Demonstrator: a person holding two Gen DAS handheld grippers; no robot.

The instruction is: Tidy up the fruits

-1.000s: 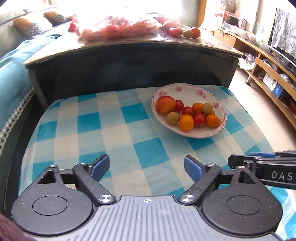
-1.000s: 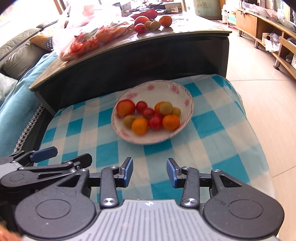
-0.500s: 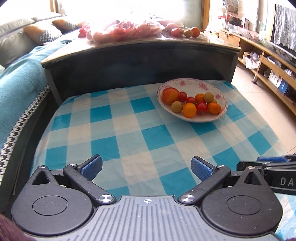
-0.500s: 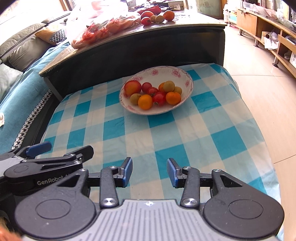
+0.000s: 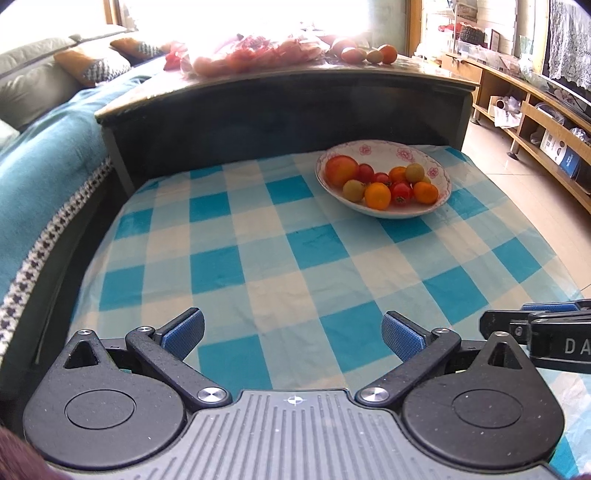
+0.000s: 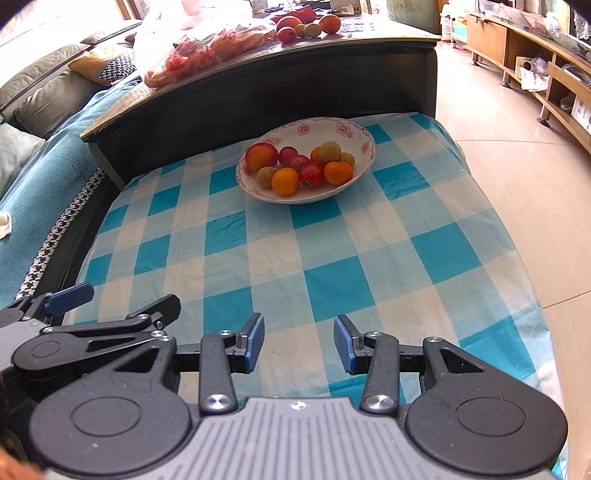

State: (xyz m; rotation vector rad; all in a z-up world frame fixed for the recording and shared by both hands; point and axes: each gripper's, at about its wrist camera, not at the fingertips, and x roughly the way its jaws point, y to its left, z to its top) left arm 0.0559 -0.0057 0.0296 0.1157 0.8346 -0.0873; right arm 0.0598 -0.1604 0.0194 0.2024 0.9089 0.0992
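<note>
A white flowered bowl (image 5: 424,157) (image 6: 354,133) stands on the far right part of the blue checked cloth (image 5: 258,251) (image 6: 332,266). It holds several fruits: a large red one (image 5: 341,170), oranges (image 6: 285,181), small red tomatoes and green-yellow ones. My left gripper (image 5: 291,334) is open and empty, well back from the bowl near the cloth's front edge. My right gripper (image 6: 299,341) is open and empty, also far back from the bowl. Each gripper shows at the edge of the other's view.
A dark higher table (image 5: 280,92) rises behind the cloth, with a plastic bag of red fruit (image 6: 207,48) and loose fruits (image 6: 314,26) on top. A teal-covered sofa (image 5: 40,155) is on the left. Wooden shelves (image 5: 535,122) and tiled floor lie to the right.
Both grippers have drawn back and up from the bowl, so it looks smaller and farther away. Both stay open and empty.
</note>
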